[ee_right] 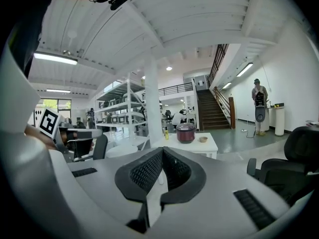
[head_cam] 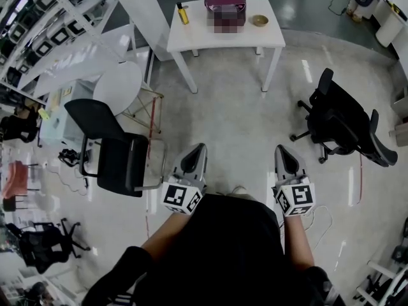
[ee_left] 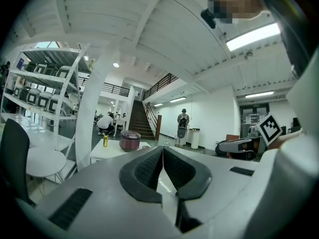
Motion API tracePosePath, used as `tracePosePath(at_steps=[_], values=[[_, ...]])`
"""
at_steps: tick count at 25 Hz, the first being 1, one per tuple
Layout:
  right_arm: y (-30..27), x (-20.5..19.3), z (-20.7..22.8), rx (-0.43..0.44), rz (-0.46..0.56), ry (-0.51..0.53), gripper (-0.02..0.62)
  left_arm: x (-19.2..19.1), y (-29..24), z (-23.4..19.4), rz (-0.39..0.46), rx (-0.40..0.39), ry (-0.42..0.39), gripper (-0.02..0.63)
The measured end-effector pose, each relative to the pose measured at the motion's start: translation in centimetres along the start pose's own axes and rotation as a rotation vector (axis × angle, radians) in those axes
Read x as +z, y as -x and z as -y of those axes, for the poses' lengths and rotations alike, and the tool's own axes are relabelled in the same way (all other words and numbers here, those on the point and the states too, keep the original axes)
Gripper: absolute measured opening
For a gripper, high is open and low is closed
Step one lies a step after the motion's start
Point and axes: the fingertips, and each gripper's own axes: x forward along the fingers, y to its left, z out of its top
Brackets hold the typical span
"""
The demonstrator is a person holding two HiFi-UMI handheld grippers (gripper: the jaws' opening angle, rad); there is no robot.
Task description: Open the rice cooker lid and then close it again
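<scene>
Jaws of the left gripper are seen pressed together along their whole length, with nothing caught between them, and those of the right gripper are pressed together in the same way, also on nothing. Both grippers are held side by side, close to the person's body, well short of the white table and on its near side, with a wide stretch of bare floor lying between them and it; each is pointed roughly towards the table. The dark red rice cooker is set on the table, about midway along its far edge, with its lid down. A yellow can is stood on the table to the left of the cooker, and a small bowl is placed on the table to the cooker's right. A round white tabletop and a black chair are found to the near left of the table, and a black office chair to its near right.
</scene>
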Motion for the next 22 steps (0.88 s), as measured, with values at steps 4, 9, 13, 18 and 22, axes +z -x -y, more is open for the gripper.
tracePosePath(at_steps=[4,9,13,18,22], values=[[0.2,-0.3,-0.4,0.025,-0.013,-0.034,-0.001,-0.1,0.2,0.5,0.007,-0.020,0.021,0.005],[0.5,-0.8,-0.9,0.047,-0.028,-0.033,0.000,0.0,0.8,0.2,0.028,-0.023,0.036,0.006],[0.7,-0.6,-0.5,0.045,-0.025,-0.009,0.092,-1.4,0.5,0.0,-0.022,-0.046,0.071,0.136],[1.2,-1.0,1.2,-0.027,-0.024,-0.023,0.238,-1.6,0.6,0.0,0.007,-0.076,0.136,0.242],[1.2,-1.9,1.4,-0.012,-0.042,-0.032,0.238,-2.5,0.5,0.4,-0.013,-0.072,0.092,0.252]])
